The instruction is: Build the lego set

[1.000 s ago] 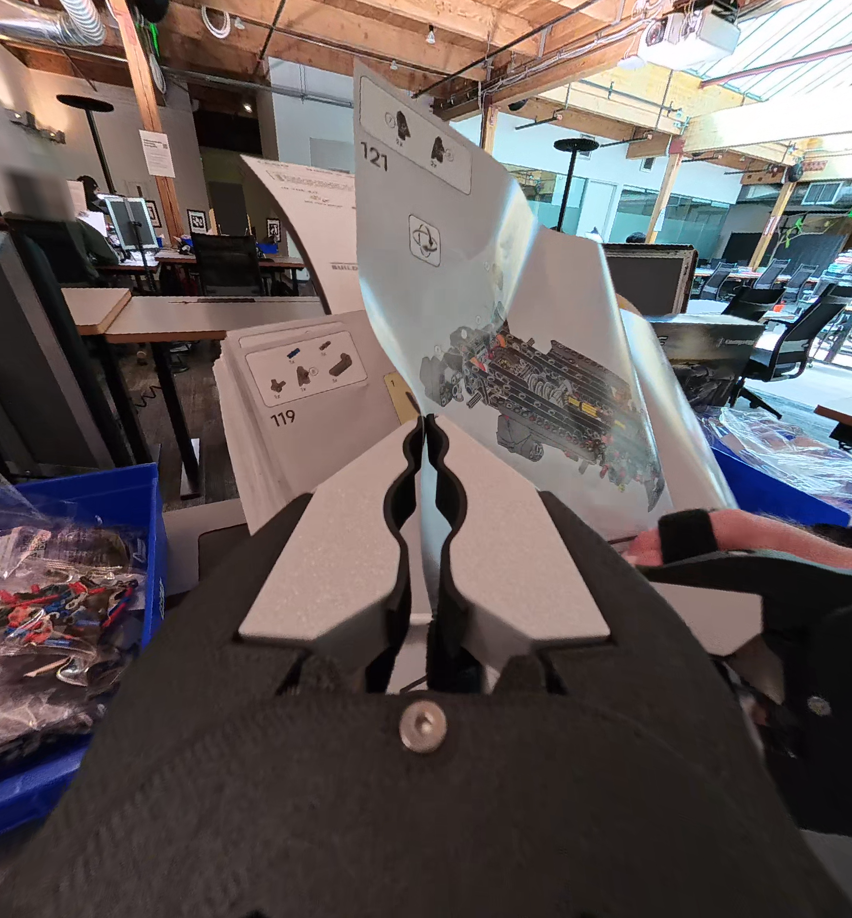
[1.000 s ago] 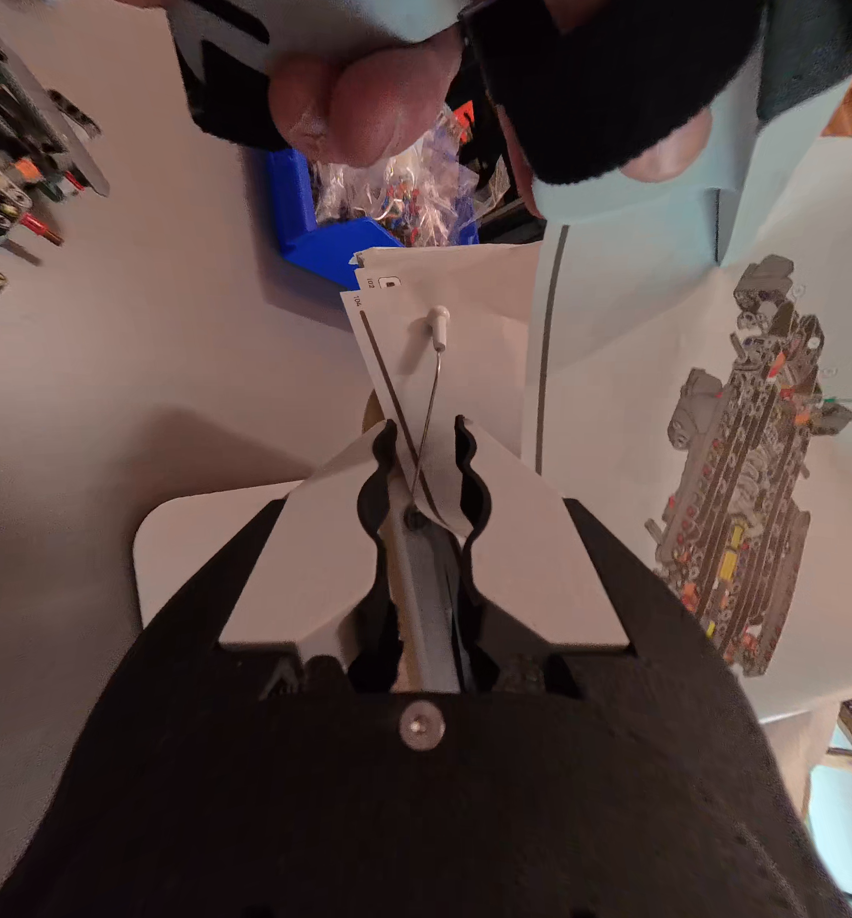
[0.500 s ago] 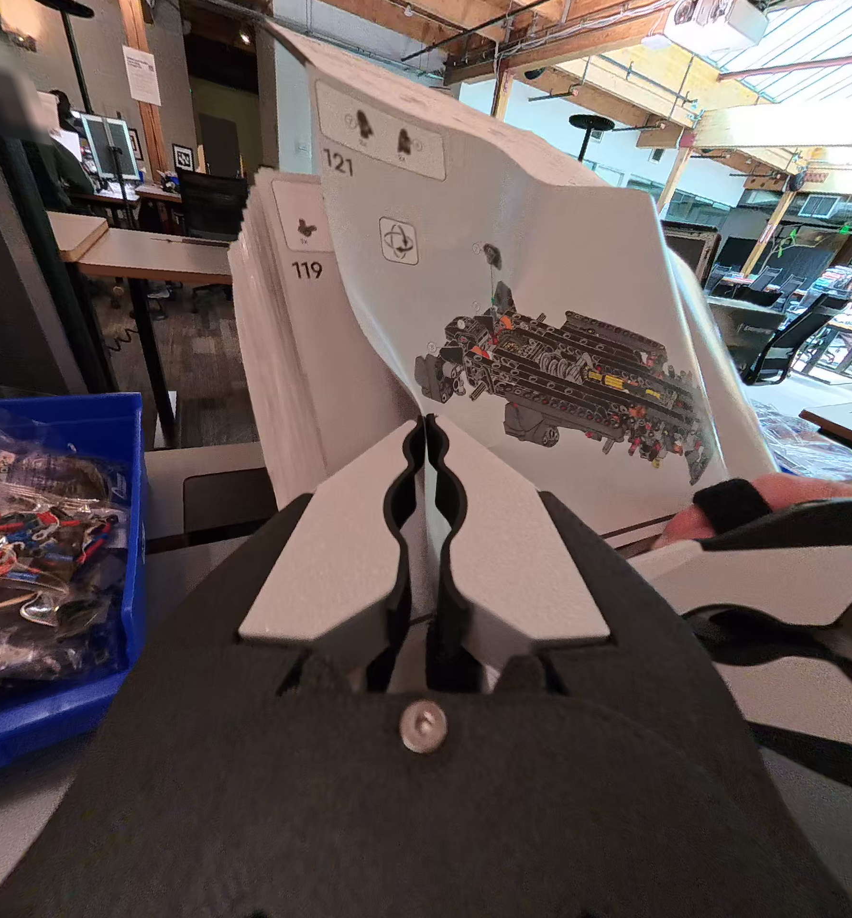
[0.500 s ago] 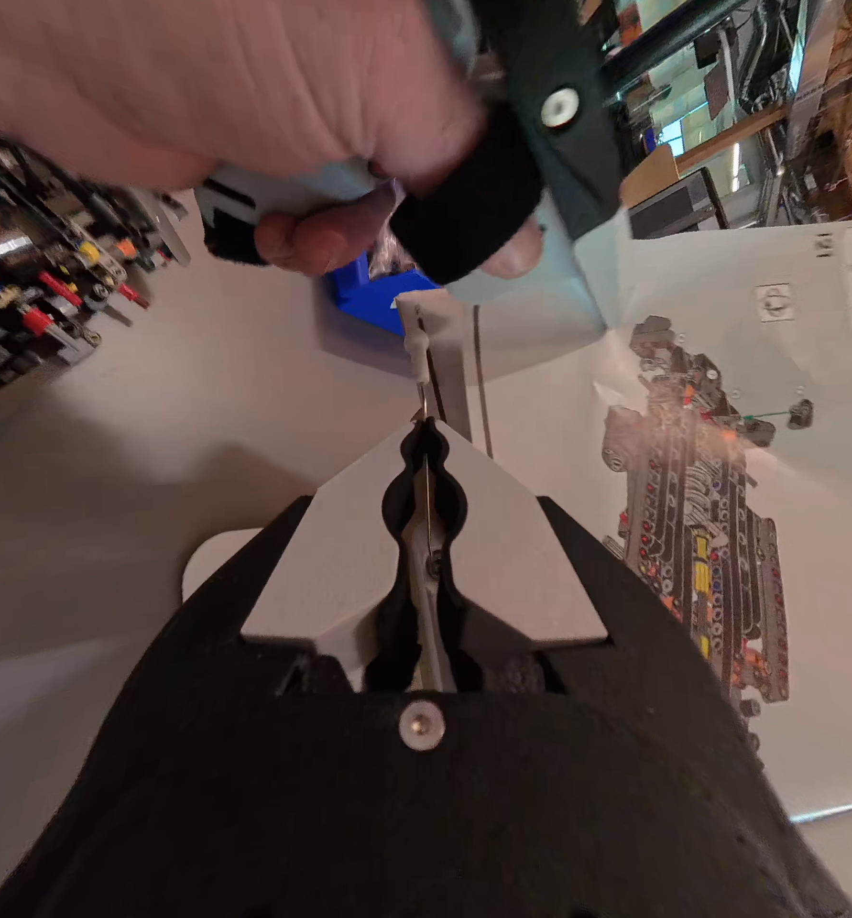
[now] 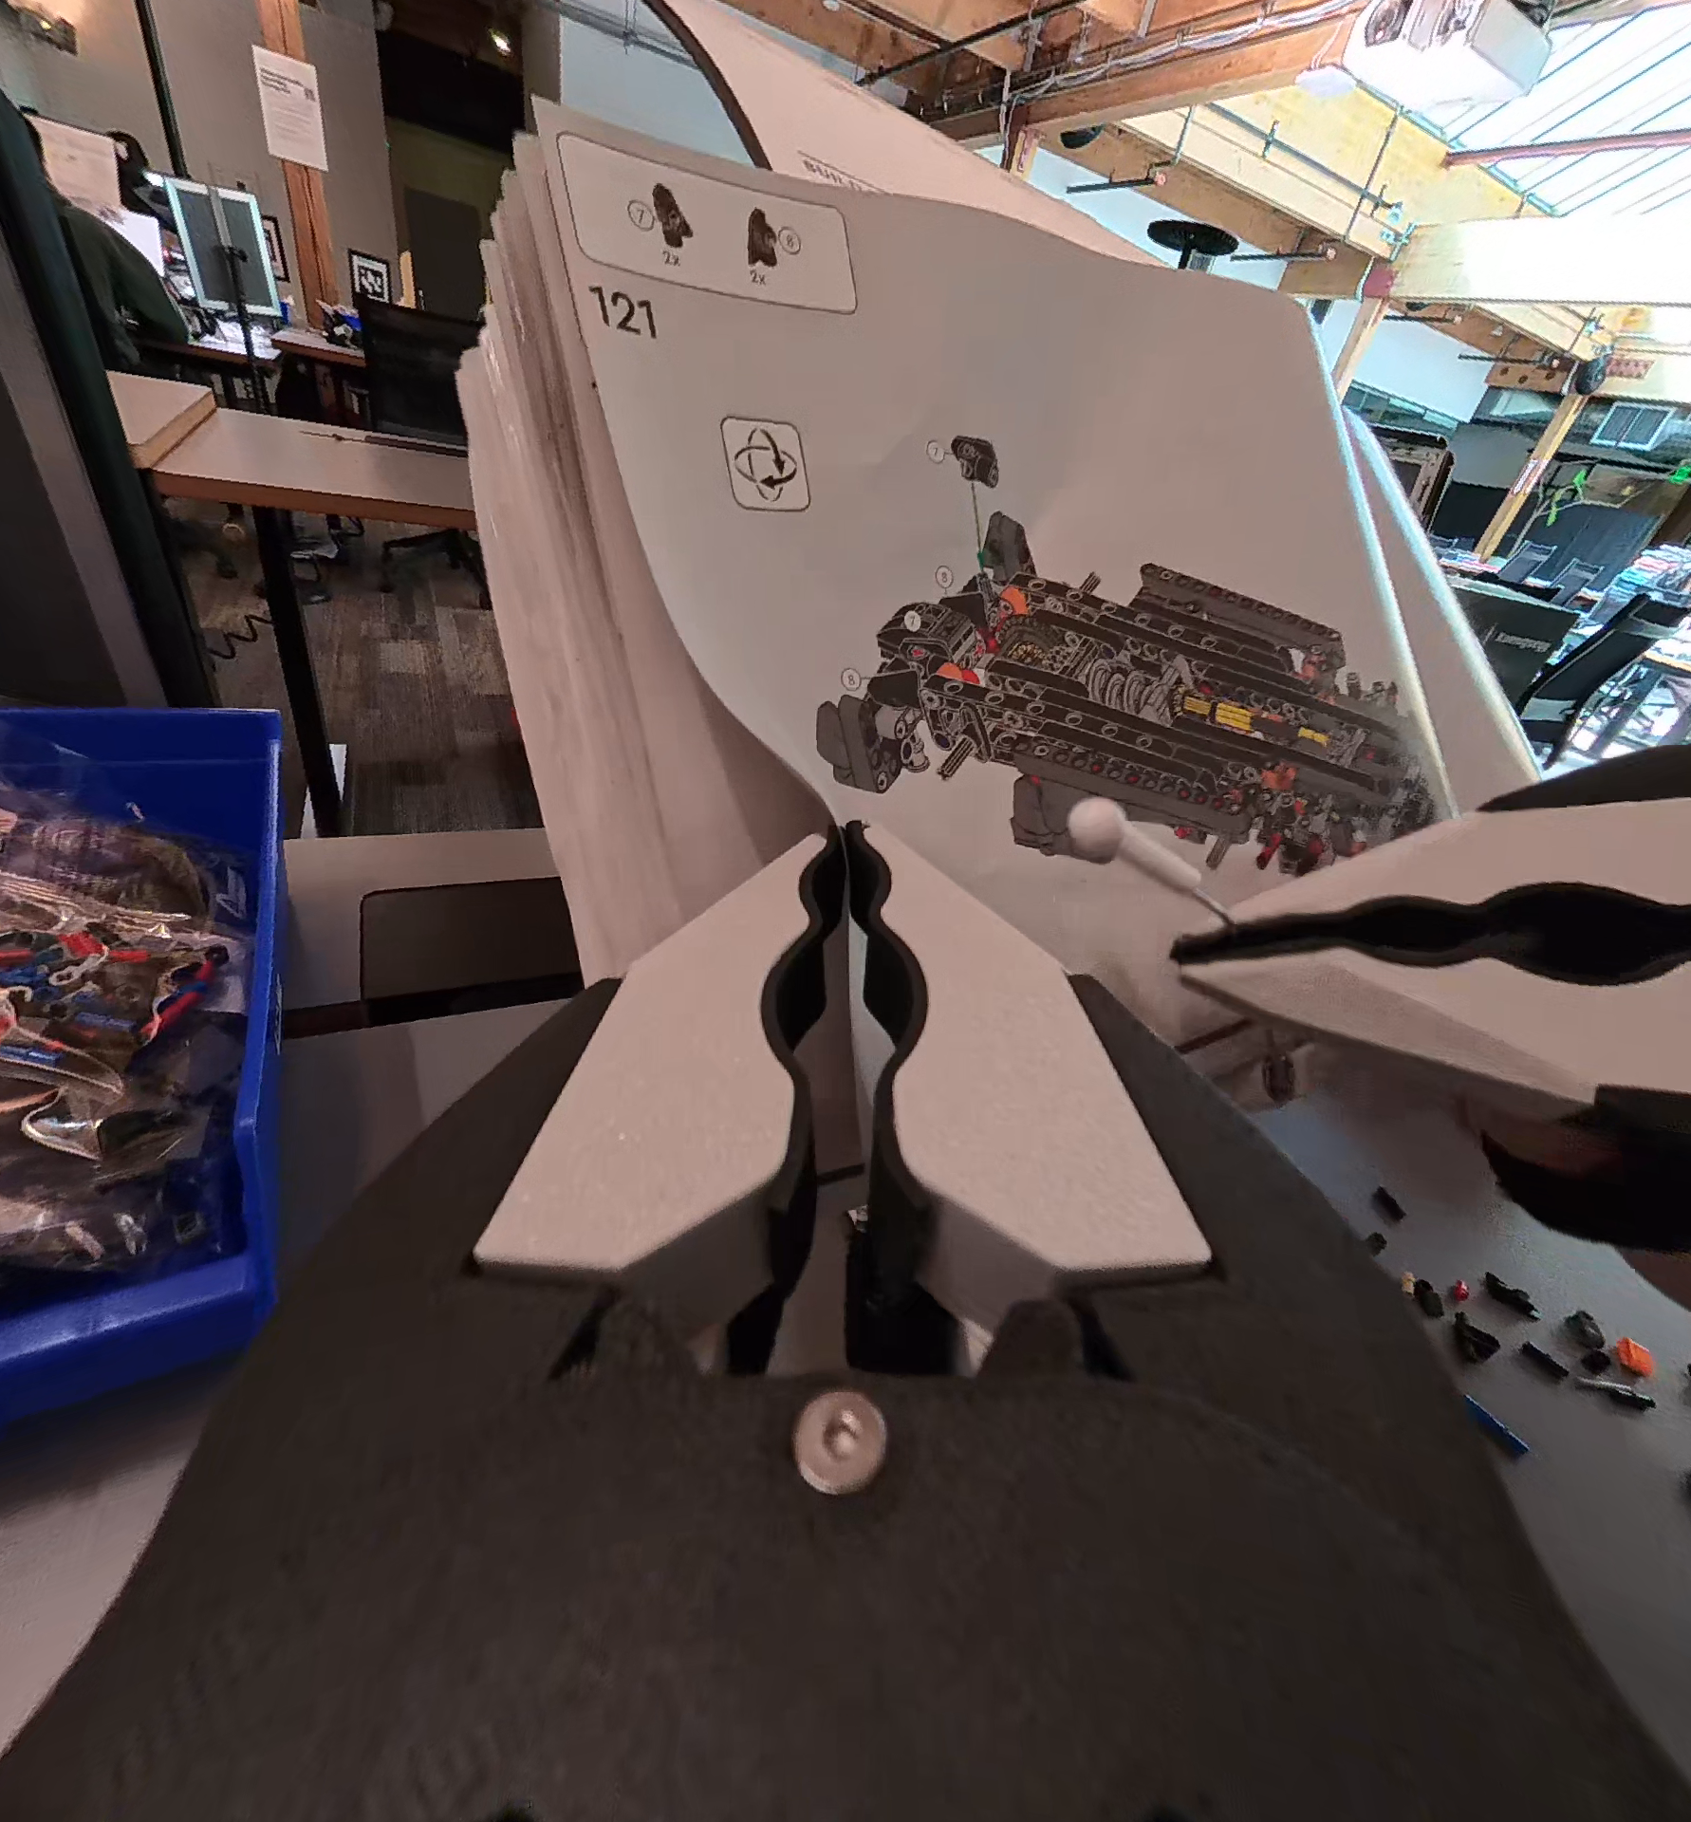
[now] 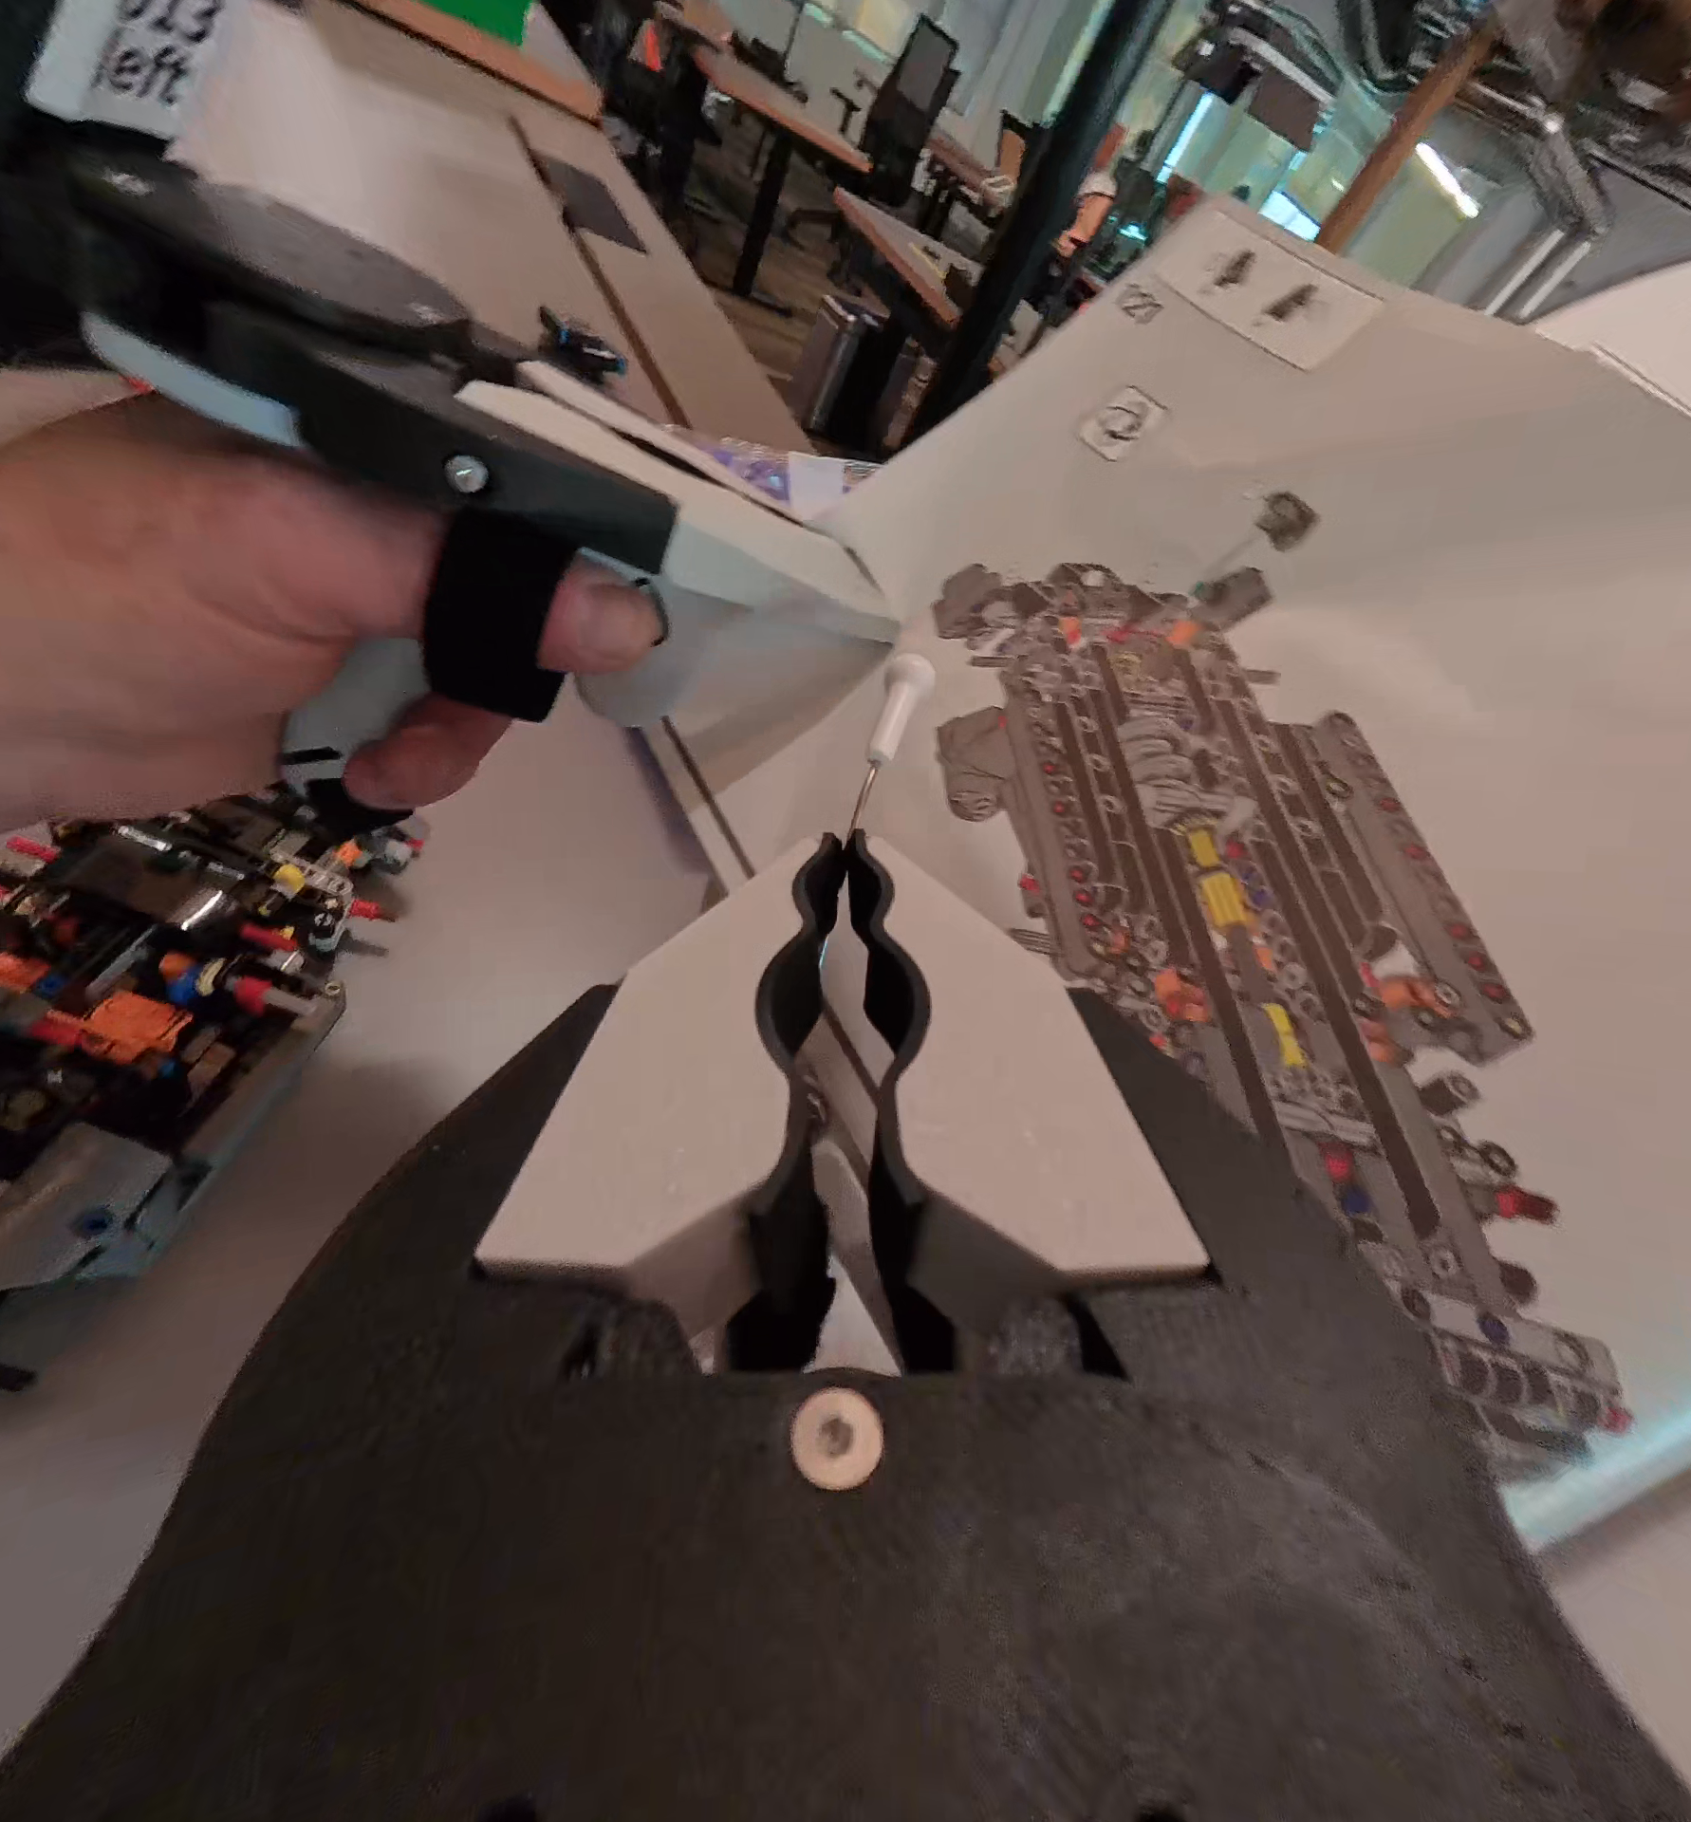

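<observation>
The paper instruction booklet (image 5: 1068, 473) is showing a smooth, faintly glossy page. The left gripper (image 5: 846, 838) is showing matt, grainy grey plastic fingers (image 5: 664, 1094), and the blue bin (image 5: 260, 986) is looking like glossy plastic.

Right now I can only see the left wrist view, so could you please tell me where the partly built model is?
Observer: The partly built model lies on the table, off to the side of the open manual that the left gripper is pinching.
Operator: Thank you. Is the right gripper firmly on that white-tipped wire?
Observer: In the right wrist view, the right gripper has its tips shut on the thin metal shaft of the white-tipped wire, and the white end sticks out ahead.
Operator: And how is the left gripper held?
Observer: A hand grips its handle, with one finger through a black strap.
</observation>
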Demonstrator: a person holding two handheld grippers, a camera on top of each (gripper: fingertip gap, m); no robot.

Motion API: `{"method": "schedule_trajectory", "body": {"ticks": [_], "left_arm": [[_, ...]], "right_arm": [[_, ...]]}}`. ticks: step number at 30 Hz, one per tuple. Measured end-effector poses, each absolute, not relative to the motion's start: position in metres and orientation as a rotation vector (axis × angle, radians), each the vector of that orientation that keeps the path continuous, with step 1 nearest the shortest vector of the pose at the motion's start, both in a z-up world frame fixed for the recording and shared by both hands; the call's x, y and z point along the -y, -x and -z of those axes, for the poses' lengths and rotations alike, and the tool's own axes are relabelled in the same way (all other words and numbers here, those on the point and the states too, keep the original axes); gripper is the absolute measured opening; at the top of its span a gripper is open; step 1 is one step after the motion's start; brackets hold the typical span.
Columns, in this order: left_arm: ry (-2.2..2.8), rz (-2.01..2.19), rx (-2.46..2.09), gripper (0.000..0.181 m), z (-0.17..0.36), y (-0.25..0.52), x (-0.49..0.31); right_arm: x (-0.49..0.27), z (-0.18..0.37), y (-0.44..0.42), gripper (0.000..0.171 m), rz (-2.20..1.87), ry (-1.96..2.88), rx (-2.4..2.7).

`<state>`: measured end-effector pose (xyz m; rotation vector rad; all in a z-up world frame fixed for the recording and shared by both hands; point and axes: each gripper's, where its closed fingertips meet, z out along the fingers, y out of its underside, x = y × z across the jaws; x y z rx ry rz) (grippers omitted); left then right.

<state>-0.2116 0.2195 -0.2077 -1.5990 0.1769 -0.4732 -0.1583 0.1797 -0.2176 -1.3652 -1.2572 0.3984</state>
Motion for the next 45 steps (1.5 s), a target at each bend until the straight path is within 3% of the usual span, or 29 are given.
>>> {"method": "schedule_trajectory", "body": {"ticks": [10, 19, 25, 30, 35, 38, 43, 45], "left_arm": [[1.633, 0.528, -0.138, 0.0, 0.213, 0.211, -0.209], [1.663, 0.37, -0.073, 0.024, 0.205, 0.257, -0.162], [1.734, 0.243, -0.098, 0.027, 0.218, 0.294, -0.071], [1.937, 0.262, -0.017, 0.029, 0.288, 0.311, -0.008], [2.084, 0.354, 0.08, 0.034, 0.352, 0.303, 0.031], [2.121, 0.425, 0.122, 0.04, 0.377, 0.29, 0.042], [2.134, 0.492, 0.135, 0.048, 0.393, 0.265, 0.042], [2.145, 0.489, 0.152, 0.049, 0.398, 0.265, 0.037]], "right_arm": [[-0.204, 0.207, 0.135, 0.008, -0.283, 1.464, 1.049], [-0.162, 0.155, 0.106, 0.017, -0.304, 1.31, 1.095], [-0.081, 0.22, 0.108, 0.03, -0.568, 1.401, 1.466], [-0.038, 0.304, 0.128, 0.043, -0.821, 1.627, 1.669], [-0.038, 0.356, 0.151, 0.052, -1.03, 1.857, 1.627], [-0.052, 0.37, 0.16, 0.048, -1.081, 1.898, 1.543], [-0.055, 0.385, 0.175, 0.067, -1.308, 2.016, 1.457], [-0.06, 0.389, 0.182, 0.065, -1.343, 2.044, 1.415]]}}
